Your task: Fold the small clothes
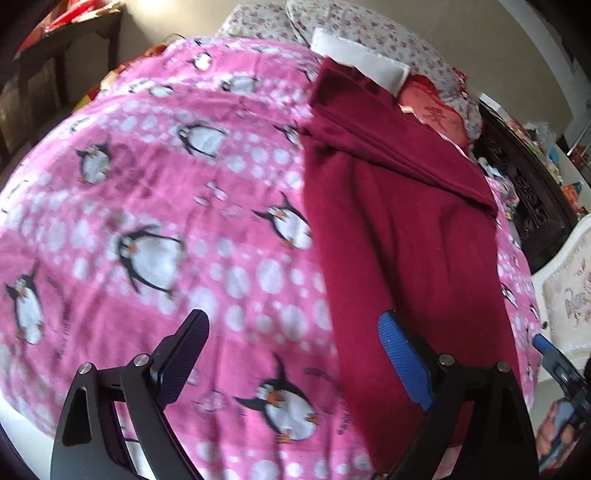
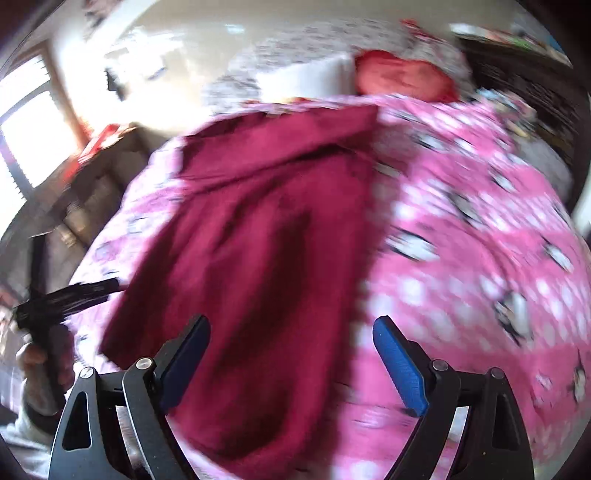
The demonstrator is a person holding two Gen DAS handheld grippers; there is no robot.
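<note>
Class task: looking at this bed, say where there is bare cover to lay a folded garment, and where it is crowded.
Free: the penguin cover left of the maroon garment, and the stretch to the garment's right. Crowded: the head of the bed, where a white pillow and red cushion sit against the garment's far end.

a bed filled most of both views, covered by a pink penguin blanket [image 1: 155, 177]. at its head lay a floral quilt [image 1: 369, 26], a white pillow [image 1: 354, 59] and a red cushion [image 1: 439, 110]. a plain pale wall [image 1: 517, 55] stood behind the bed. a dark carved cabinet [image 1: 532, 199] stood beside the bed, its top cluttered, with a white embroidered chair [image 1: 569, 295] nearer the camera. on the other side a dark wooden table [image 1: 70, 44] held red things. in the blurred right wrist view, a window [image 2: 33, 133] glared with bright daylight that washed over the wall.
</note>
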